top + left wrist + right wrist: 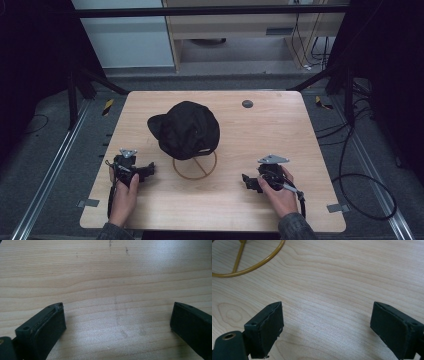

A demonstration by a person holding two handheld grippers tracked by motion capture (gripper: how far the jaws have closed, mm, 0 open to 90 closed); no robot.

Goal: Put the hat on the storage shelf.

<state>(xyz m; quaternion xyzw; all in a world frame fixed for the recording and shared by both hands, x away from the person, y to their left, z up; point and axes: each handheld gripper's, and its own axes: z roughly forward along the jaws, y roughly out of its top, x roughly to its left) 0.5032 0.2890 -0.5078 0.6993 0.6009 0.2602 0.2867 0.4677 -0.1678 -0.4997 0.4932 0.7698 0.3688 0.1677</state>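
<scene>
Resting on a light wood table (280, 135), high view: black cap (187, 129) sits atop a stand w/ a gold wire ring base (195, 167), roughly table centre, a bit toward the far side; brim points left/far. Ring base has cross spokes, lies flat on the wood, partly hidden under the cap. Small dark round disc (247, 104) on the table far of the cap, to its right, well apart from it. Left gripper (148, 170) near the table's front-left, held in the left hand (122, 192), jaws pointing right toward the ring base, near it but not touching. Grey 3-cornered plate on top. Right gripper (246, 181) at front-right, held in the right hand (280, 192), jaws pointing left toward the ring; apart from it. Cable trails off its rear toward the table's front edge. Left gripper view: left gripper (117, 322) released, both black jaws spread wide, nothing but bare wood grain btwn them; faint scuff marks on the wood. Right gripper view: right gripper (327, 327) likewise released, jaws wide apart, bare wood btwn; arc of the gold ring base (259, 263) w/ one spoke at top left, clear of the jaws. Surroundings: dark floor, metal rails either side of the table, loose cables on the floor at right.
</scene>
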